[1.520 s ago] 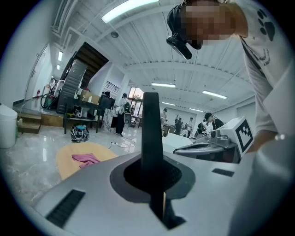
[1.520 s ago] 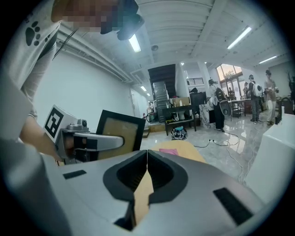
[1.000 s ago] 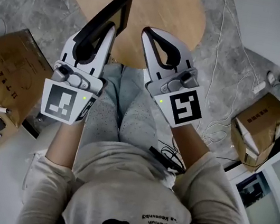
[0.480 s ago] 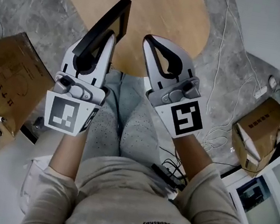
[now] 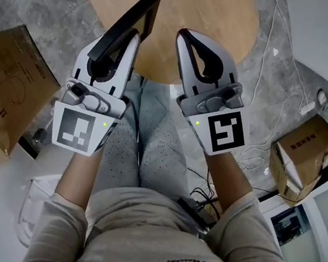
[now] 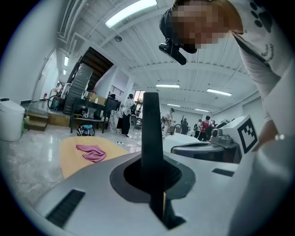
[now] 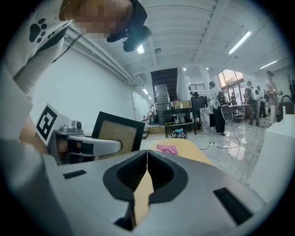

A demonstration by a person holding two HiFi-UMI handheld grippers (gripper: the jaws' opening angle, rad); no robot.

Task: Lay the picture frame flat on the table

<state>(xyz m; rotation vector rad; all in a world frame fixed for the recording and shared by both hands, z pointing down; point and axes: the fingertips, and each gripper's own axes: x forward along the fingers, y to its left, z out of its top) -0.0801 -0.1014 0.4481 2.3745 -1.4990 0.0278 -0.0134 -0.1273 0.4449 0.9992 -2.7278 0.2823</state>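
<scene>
The black picture frame (image 5: 138, 15) stands tilted on edge over the near rim of the round wooden table (image 5: 205, 3). My left gripper (image 5: 129, 34) is shut on its lower edge. In the left gripper view the frame (image 6: 150, 129) rises as a dark bar straight out of the closed jaws. My right gripper (image 5: 184, 35) hangs beside it to the right, shut with nothing in it. The right gripper view shows the frame's tan face (image 7: 117, 131) at left, above the left gripper (image 7: 85, 145), and the right gripper (image 7: 147, 153) itself pressed shut.
A pink cloth (image 7: 167, 149) lies on the far part of the table (image 6: 73, 159). Cardboard boxes sit on the floor at left (image 5: 3, 80) and right (image 5: 301, 154). White cables (image 5: 271, 58) trail over the grey floor. The person's knees are under both grippers.
Both grippers have come down a little toward the table's near edge. The frame stays in the left gripper, and the right gripper stays shut and empty.
</scene>
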